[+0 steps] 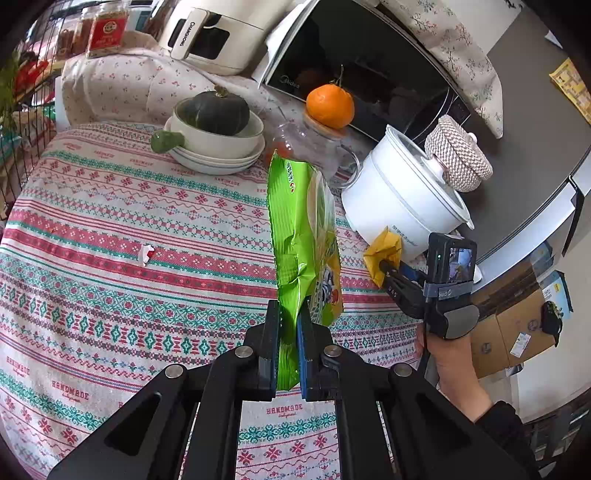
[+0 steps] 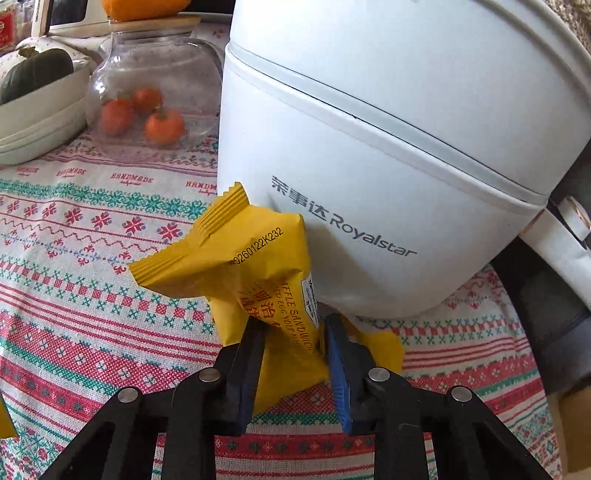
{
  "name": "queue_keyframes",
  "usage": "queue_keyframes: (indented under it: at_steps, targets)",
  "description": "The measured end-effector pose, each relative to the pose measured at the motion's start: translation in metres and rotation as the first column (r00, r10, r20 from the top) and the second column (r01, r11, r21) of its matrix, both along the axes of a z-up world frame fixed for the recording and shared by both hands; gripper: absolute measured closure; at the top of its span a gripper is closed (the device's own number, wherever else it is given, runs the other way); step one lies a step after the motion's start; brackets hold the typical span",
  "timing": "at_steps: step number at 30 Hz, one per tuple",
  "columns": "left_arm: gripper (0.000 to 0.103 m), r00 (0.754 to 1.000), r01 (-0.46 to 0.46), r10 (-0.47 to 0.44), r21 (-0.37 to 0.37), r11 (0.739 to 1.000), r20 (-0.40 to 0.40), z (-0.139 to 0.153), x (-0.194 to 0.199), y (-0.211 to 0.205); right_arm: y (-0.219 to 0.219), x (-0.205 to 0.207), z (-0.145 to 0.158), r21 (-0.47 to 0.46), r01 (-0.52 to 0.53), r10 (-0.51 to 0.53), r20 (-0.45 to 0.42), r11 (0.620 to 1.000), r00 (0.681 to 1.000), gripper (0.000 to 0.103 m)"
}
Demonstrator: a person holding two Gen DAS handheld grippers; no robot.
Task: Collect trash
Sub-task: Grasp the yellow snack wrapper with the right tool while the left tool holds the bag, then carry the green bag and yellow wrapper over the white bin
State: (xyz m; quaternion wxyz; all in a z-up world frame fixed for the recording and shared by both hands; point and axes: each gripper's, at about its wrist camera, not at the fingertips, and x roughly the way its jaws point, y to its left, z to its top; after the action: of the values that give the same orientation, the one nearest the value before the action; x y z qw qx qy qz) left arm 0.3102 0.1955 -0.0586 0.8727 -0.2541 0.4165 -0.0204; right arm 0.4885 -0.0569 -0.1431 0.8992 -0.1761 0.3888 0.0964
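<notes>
My left gripper (image 1: 289, 314) is shut on the lower end of a green snack bag (image 1: 301, 236), which stands upright above the patterned tablecloth (image 1: 110, 258). My right gripper (image 2: 295, 328) is shut on a crumpled yellow wrapper (image 2: 251, 262), held just above the cloth against the base of the white electric pot (image 2: 388, 147). In the left wrist view the right gripper (image 1: 384, 266) and the yellow wrapper (image 1: 382, 251) show at the right, beside the white pot (image 1: 399, 195). A small red and white scrap (image 1: 147, 253) lies on the cloth to the left.
A bowl holding a dark green squash (image 1: 216, 110) sits on stacked plates at the back. A glass jar (image 2: 155, 85) with small orange fruits has an orange (image 1: 330, 105) on its lid. A microwave (image 1: 369, 66) and an air fryer (image 1: 218, 33) stand behind. Cardboard boxes (image 1: 517, 328) sit off the table's right edge.
</notes>
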Motion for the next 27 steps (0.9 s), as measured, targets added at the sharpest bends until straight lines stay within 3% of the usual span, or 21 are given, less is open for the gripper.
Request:
queue_keyframes:
  at_steps: [1,4,16,27]
  targets:
    - [0.095,1.0,-0.002,0.002,0.0,1.0,0.0,0.0,-0.001,0.001,0.0,-0.001,0.001,0.005,-0.006,0.006,-0.003,1.0,1.0,0.091]
    - [0.095,1.0,-0.007,0.007,0.001,1.0,0.003,0.002,-0.002,0.002,0.001,-0.012,0.008,0.001,-0.015,0.015,0.011,1.0,1.0,0.096]
    - [0.095,0.999,0.033,-0.033,0.001,0.999,0.038,0.015,-0.021,-0.005,-0.03,-0.091,0.065,0.047,-0.039,0.037,0.043,0.998,0.998,0.098]
    - [0.095,0.979,0.195,-0.194,-0.017,0.981,0.069,0.03,-0.062,-0.046,-0.084,-0.205,0.107,0.089,-0.027,0.022,0.061,0.996,0.998,0.098]
